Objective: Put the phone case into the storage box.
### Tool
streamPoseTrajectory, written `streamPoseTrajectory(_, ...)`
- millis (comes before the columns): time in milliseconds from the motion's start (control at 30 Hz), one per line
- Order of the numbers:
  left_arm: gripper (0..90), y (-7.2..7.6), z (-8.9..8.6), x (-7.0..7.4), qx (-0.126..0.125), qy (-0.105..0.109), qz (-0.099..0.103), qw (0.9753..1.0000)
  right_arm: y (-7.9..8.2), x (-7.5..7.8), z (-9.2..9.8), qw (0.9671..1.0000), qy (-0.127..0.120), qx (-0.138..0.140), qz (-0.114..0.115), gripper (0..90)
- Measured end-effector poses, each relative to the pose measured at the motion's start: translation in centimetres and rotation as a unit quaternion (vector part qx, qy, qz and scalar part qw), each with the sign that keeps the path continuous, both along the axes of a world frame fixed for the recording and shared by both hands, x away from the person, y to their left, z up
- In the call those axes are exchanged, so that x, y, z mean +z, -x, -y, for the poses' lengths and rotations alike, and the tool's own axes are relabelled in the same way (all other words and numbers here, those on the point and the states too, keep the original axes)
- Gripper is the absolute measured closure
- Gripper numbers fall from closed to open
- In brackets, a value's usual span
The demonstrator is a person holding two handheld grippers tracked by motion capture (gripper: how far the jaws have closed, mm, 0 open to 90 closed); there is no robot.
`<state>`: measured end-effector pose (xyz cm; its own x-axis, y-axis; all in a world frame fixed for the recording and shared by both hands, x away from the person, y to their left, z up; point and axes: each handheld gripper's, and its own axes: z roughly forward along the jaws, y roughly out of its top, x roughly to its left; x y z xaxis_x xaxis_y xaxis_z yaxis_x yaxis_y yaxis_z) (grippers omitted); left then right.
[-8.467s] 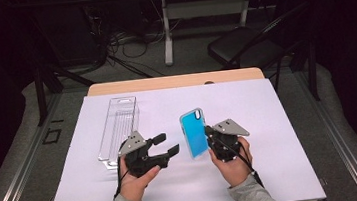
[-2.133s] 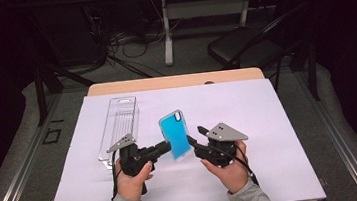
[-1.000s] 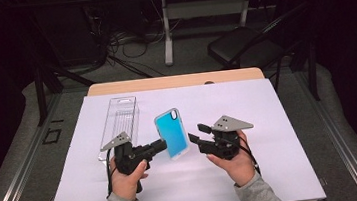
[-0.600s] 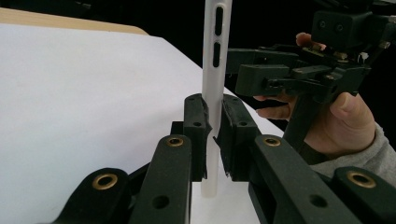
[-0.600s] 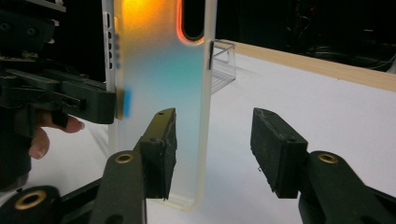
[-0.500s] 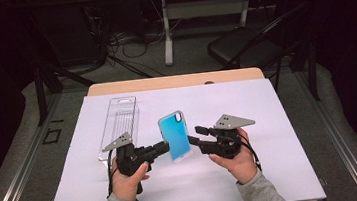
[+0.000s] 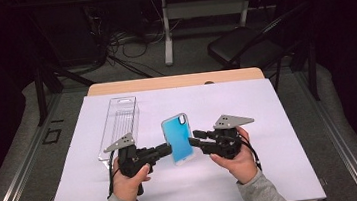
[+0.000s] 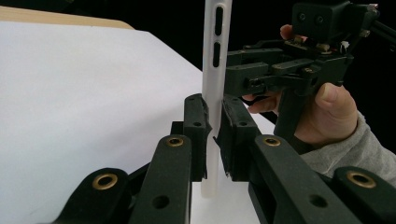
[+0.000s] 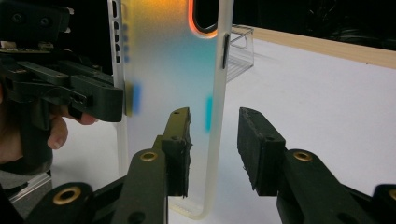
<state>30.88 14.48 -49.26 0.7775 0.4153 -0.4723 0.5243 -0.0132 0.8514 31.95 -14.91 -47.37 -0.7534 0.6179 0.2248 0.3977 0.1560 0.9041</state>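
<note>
Left tongs (image 8: 212,126) clamp one long edge of the translucent blue plastic phone case (image 7: 178,139), held upright at frame centre above the white-covered bench (image 7: 278,110). Right tongs (image 9: 212,140) stand wide, straddling the opposite edge. Case judged light, thin, flexible, slippery; grip the rims. Clear plastic box (image 7: 119,123) lies upper left; open room elsewhere

Upright blue phone case (image 7: 178,139), gripper-held

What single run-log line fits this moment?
left tongs: shut on phone case | right tongs: open around its edge | clear plastic tray: on table
</note>
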Motion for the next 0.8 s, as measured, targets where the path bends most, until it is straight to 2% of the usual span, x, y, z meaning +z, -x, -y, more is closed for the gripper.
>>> streamPoseTrajectory(800,81.9,0.03,0.16,0.1,-0.02,-0.007,0.002,0.9998,-0.26,-0.09,0.31,0.9992,-0.013,0.032,-0.017,61.5)
